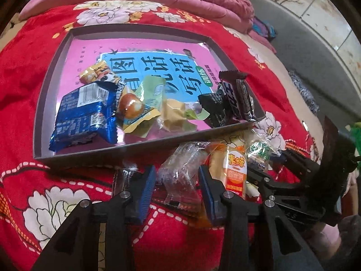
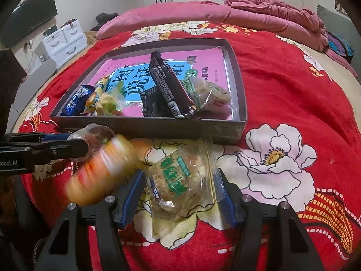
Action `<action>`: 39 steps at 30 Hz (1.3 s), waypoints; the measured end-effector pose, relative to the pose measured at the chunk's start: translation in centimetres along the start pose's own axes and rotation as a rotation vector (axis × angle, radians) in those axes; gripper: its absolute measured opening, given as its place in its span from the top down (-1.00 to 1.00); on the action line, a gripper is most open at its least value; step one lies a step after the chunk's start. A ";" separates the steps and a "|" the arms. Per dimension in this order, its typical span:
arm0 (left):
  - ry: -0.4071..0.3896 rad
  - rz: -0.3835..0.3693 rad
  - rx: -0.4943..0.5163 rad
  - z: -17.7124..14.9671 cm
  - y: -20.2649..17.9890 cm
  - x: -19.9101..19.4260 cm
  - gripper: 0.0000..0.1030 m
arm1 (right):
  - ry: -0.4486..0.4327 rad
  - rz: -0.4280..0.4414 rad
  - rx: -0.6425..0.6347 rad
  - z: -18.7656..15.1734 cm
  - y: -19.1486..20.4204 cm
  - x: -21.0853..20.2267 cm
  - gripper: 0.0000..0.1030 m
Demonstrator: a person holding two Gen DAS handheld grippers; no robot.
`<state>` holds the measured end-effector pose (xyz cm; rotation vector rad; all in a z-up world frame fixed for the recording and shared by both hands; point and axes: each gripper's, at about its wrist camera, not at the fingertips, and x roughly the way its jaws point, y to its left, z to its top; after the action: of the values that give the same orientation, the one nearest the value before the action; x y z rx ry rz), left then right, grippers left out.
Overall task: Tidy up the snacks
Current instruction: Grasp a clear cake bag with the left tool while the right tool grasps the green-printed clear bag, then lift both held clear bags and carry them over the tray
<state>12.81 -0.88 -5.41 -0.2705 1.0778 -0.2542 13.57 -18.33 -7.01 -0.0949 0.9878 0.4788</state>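
Right wrist view: crinkly clear pastry packet, green lettering, lies lower centre on red floral blanket, pinched between right gripper pads. Left gripper pinches clear wrapped snack. Shallow grey cardboard box, mid-frame, holds foil snacks over pink book.

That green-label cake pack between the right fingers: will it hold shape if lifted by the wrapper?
Likely floppy: the cake pack has a loose, crinkled clear wrapper wider than its contents. Probably light and crumbly, so a hard squeeze may crush it. The glossy film could slip in the right gripper.
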 end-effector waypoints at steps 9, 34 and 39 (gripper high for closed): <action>0.033 0.041 0.061 -0.2 -1.6 1.9 0.12 | -0.008 0.018 0.012 0.1 -0.4 -0.3 0.03; -0.132 0.008 -0.078 -0.3 1.5 -5.0 0.19 | -0.187 0.097 0.152 1.6 -3.0 -4.9 0.08; -0.174 0.034 -0.123 0.2 3.2 -6.4 0.19 | -0.201 0.107 0.132 1.8 -2.3 -5.1 0.08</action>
<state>10.35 4.30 -1.16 -0.3773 0.9263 -0.1310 13.61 -21.59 -2.09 0.1230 0.8274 0.5092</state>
